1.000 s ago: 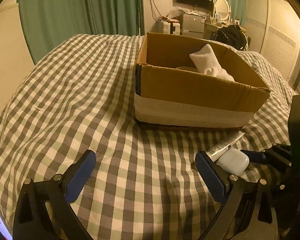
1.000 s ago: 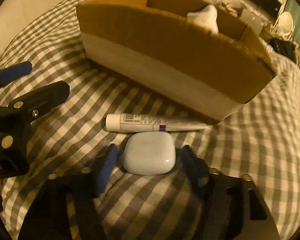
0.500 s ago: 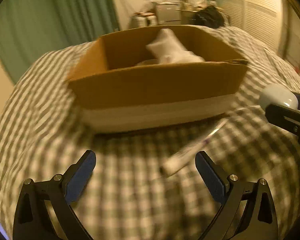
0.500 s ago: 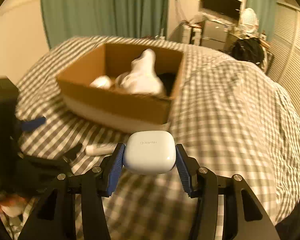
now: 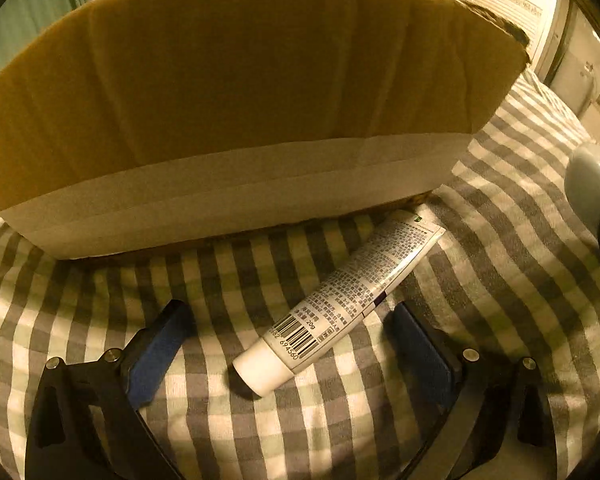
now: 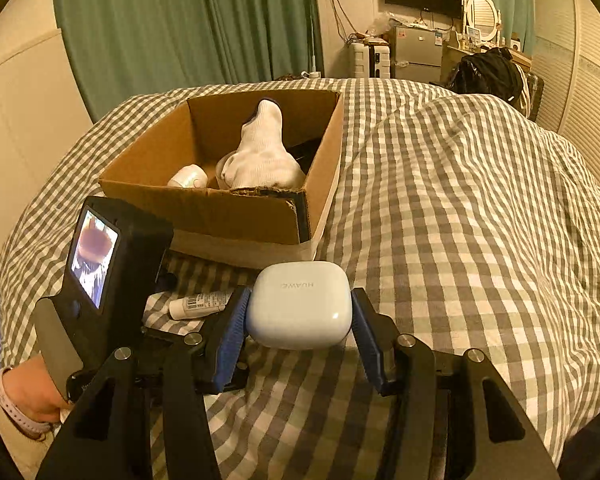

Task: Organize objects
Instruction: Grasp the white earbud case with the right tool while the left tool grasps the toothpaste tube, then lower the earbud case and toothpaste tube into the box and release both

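**Case lifted, tube next**

The right tongs (image 6: 298, 320) gripped the white case (image 6: 298, 310) between their blue pads, holding it in the air just near of the box (image 6: 224, 208). A second earlier that case had lain on the checked bedspread (image 6: 460, 220) beside the tube (image 5: 340, 308), so one pickup was done and the drop into the box looked to be what remained.

The left tongs (image 5: 288, 352) had meanwhile moved in low, jaws wide, straddling the tube's capped end without touching it. The tube lay slanted, its far end against the box's near wall (image 5: 236, 80).

Inside the box sat a white sock (image 6: 262, 156) and a small round white object (image 6: 188, 178).
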The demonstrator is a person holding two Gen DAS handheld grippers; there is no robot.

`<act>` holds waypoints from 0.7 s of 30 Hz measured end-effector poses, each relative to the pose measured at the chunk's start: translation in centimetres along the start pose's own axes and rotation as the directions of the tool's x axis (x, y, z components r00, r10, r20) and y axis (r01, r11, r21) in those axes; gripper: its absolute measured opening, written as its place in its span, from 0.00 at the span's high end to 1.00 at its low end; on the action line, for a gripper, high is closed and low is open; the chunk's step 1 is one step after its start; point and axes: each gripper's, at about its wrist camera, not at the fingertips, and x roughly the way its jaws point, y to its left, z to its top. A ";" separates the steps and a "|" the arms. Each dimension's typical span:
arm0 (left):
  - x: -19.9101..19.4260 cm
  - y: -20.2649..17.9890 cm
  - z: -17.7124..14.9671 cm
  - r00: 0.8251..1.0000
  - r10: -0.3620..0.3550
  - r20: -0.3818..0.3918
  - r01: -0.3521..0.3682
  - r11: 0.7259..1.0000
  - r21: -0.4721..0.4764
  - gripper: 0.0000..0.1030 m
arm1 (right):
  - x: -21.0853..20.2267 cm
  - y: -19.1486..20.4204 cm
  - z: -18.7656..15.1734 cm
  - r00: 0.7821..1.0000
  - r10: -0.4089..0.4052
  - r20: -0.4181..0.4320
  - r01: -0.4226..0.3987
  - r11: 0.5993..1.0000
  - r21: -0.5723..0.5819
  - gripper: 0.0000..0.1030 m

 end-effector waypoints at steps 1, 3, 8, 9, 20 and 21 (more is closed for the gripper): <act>0.0 0.0 0.0 1.000 0.002 0.001 -0.002 1.000 0.000 0.00 | 0.1 -0.2 0.1 1.000 0.001 0.000 -0.001 1.000 0.001 0.51; -0.2 0.1 0.0 1.000 0.001 0.006 -0.001 1.000 -0.005 0.00 | 0.0 -0.3 0.1 1.000 0.000 0.001 0.000 1.000 0.004 0.51; -1.7 -0.8 -0.6 0.998 -0.015 0.058 0.012 0.999 0.051 0.52 | 0.2 -0.4 0.0 1.000 -0.006 -0.004 0.006 1.000 0.011 0.51; -1.8 -1.2 -0.8 0.998 -0.017 0.062 0.013 0.997 0.073 0.58 | 0.2 -0.4 0.0 1.000 -0.008 -0.005 0.008 1.000 0.010 0.51; -6.5 -0.8 -2.2 0.992 -0.024 0.123 0.018 0.999 0.048 0.79 | -0.5 -0.4 -0.2 1.000 -0.027 0.004 0.026 1.000 0.012 0.51; -7.3 -0.6 -2.5 0.991 -0.018 0.135 0.012 0.999 0.046 0.81 | -0.7 -0.3 -0.2 1.000 -0.030 0.009 0.030 1.000 0.008 0.51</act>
